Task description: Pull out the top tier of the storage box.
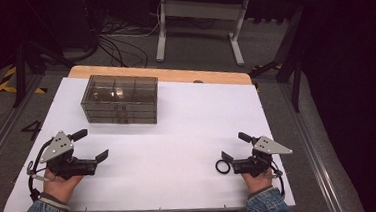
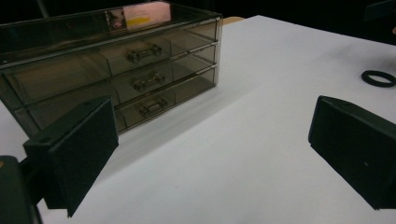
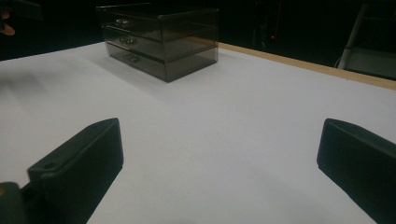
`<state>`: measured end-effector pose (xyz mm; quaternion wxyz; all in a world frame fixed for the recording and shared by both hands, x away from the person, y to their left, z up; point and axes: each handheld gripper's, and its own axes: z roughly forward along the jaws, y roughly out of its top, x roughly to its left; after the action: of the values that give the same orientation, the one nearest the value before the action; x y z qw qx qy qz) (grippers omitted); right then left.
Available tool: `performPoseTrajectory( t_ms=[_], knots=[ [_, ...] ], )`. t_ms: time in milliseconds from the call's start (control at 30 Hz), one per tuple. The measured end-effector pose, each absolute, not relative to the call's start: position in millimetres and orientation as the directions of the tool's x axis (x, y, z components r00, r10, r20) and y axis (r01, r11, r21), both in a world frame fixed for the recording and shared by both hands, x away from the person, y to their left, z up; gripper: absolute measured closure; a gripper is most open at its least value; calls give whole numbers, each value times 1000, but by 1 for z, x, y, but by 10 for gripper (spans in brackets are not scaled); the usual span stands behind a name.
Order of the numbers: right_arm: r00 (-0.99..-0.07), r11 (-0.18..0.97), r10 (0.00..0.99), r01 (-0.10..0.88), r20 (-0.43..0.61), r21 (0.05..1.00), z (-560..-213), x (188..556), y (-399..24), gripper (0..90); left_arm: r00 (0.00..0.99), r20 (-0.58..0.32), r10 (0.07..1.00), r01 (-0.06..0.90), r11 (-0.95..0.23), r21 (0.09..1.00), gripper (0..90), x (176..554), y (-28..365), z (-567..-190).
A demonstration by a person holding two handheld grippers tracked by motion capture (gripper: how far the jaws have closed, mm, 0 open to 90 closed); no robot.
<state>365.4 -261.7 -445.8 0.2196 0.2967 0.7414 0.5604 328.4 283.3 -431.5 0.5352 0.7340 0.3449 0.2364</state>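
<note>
Drawers [image 2: 140, 81] of the box [image 1: 119, 99] show three handles in the left gripper view, lost from above. Both tongs rest spread on the table [image 1: 178, 136]: left gripper [image 1: 92, 145] well short of the box, right gripper [image 1: 235, 152] just beside the ring [image 1: 223, 166]. Nothing lies between.

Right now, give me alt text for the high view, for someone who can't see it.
A person rests two open grippers on a white table: left gripper, right gripper beside a black ring. A smoky clear three-drawer organizer stands closed at the far left.
</note>
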Motion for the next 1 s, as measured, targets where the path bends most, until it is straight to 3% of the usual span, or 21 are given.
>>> performPoseTrajectory(
  t_ms=[1000],
  knots=[
    [-730, 195, 683, 195, 9, 961, -446, 365, -262, 10, 693, -25, 721, 271, -228, 935, 12, 371, 265, -398]
  ],
)
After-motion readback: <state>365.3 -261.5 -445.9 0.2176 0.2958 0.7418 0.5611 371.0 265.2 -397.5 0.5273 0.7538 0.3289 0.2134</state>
